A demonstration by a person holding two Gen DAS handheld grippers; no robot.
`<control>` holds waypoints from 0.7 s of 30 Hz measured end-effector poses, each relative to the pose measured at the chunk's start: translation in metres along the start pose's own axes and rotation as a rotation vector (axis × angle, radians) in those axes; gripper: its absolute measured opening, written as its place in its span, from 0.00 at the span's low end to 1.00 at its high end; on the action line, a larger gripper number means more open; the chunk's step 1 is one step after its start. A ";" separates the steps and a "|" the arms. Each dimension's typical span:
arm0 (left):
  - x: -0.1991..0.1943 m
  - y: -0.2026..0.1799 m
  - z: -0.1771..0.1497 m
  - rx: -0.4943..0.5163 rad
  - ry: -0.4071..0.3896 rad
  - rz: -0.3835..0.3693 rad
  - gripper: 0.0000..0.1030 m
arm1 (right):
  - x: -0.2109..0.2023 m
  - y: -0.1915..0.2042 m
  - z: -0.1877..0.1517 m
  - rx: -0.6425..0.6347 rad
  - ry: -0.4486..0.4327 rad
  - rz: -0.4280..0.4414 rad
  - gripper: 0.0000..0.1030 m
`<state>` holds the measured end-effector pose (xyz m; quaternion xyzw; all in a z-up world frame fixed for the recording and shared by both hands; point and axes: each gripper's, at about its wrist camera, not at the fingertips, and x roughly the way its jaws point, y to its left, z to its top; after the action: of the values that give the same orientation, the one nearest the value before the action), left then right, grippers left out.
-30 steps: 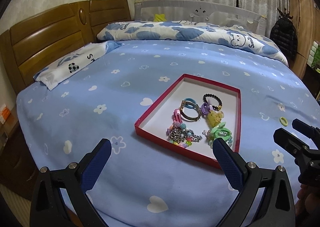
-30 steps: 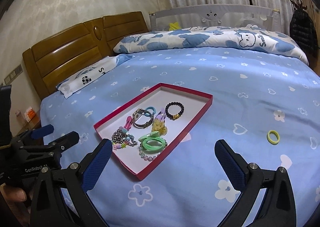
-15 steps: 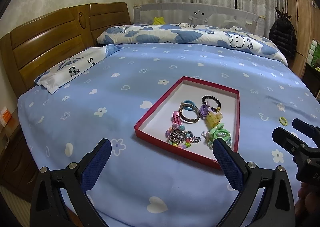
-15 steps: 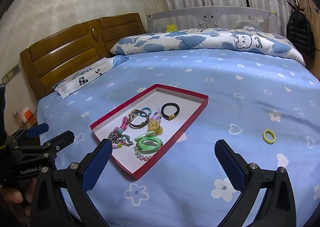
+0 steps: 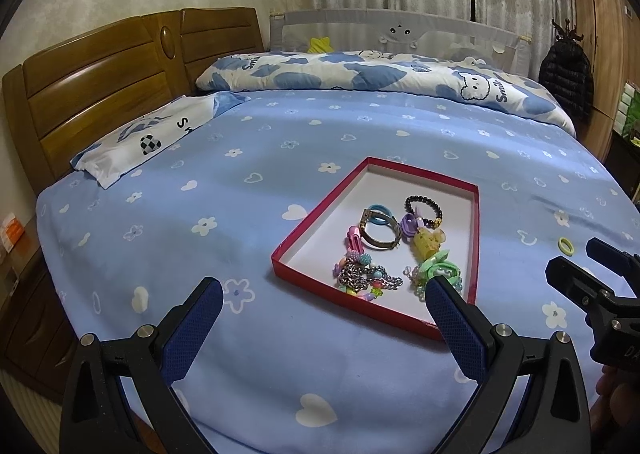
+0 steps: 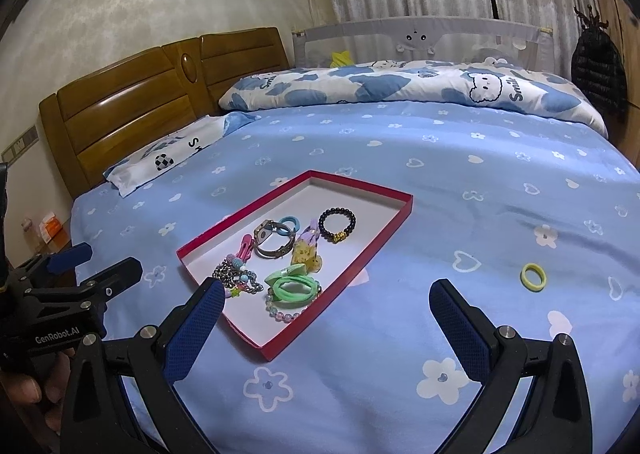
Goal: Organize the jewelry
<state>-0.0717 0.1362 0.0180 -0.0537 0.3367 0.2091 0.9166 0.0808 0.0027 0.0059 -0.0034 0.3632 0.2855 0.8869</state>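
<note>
A shallow red tray (image 5: 304, 228) (image 6: 394, 220) lies on the blue bed sheet. In it are a black bead bracelet (image 6: 337, 223) (image 5: 423, 206), a metal bangle (image 6: 272, 240) (image 5: 380, 232), a green hair tie (image 6: 292, 286) (image 5: 440, 269), a chain (image 5: 362, 280) and other small pieces. A yellow hair tie (image 6: 534, 277) (image 5: 567, 245) lies alone on the sheet, right of the tray. My left gripper (image 5: 320, 314) is open and empty, short of the tray's near edge. My right gripper (image 6: 326, 314) is open and empty, above the tray's near right corner.
A wooden headboard (image 5: 100, 90) and a pillow (image 5: 148, 138) are at the left. A rolled blue-and-white quilt (image 6: 400, 88) lies along the far side with a grey bed rail (image 6: 416, 36) behind. A nightstand (image 6: 48, 232) stands at the left edge.
Both grippers have drawn back and risen slightly, so the tray and bed look a little farther away. Both stay open and empty. Nothing on the bed has moved.
</note>
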 end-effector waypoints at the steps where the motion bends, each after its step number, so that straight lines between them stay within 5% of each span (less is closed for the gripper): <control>1: -0.001 0.000 0.000 0.000 -0.003 0.000 0.99 | -0.001 0.000 0.000 -0.001 -0.001 -0.001 1.00; 21: -0.004 0.000 0.000 0.002 -0.011 0.008 0.99 | -0.003 0.001 0.002 -0.010 -0.007 -0.006 1.00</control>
<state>-0.0747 0.1352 0.0211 -0.0506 0.3321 0.2125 0.9176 0.0800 0.0023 0.0100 -0.0078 0.3586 0.2846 0.8890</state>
